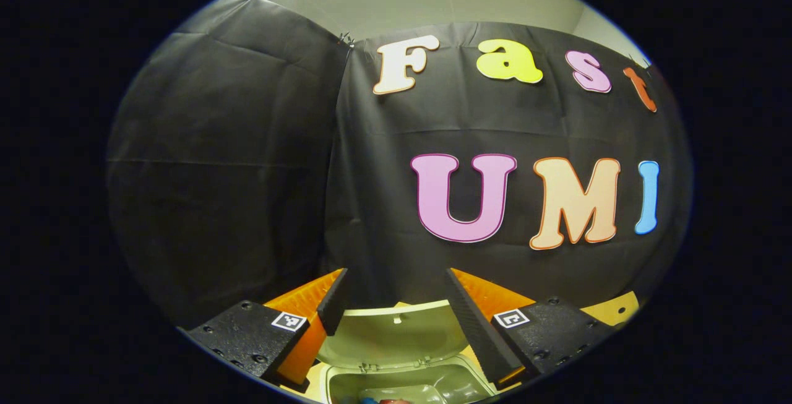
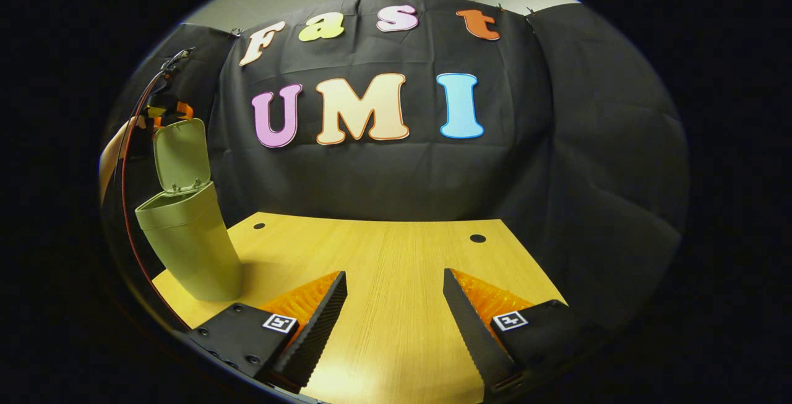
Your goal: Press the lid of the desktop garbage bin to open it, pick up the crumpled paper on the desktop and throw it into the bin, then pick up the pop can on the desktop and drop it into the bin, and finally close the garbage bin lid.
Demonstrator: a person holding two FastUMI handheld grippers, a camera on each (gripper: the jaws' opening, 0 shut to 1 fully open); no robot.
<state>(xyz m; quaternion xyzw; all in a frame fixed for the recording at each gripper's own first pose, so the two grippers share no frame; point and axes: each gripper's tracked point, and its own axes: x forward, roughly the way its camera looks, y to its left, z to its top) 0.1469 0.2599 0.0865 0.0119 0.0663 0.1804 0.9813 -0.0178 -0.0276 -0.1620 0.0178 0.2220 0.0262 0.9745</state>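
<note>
The olive-green garbage bin (image 2: 189,249) stands at the table's left edge in the right gripper view, its lid (image 2: 180,153) swung up and standing upright. My left gripper (image 2: 164,110), held by a hand, hovers just above and behind that lid. In the left gripper view the left gripper (image 1: 396,274) is open, with the raised lid (image 1: 390,336) and the bin's mouth (image 1: 458,379) below its fingers. A pale shape (image 1: 402,393) lies inside the bin, too cropped to name. My right gripper (image 2: 395,274) is open over the bare wooden table (image 2: 383,249), holding nothing.
The table has two small dark holes near its back edge, one at the left (image 2: 258,226) and one at the right (image 2: 477,238). A red cable (image 2: 124,193) hangs down beside the bin. Black cloth walls close in the back and both sides.
</note>
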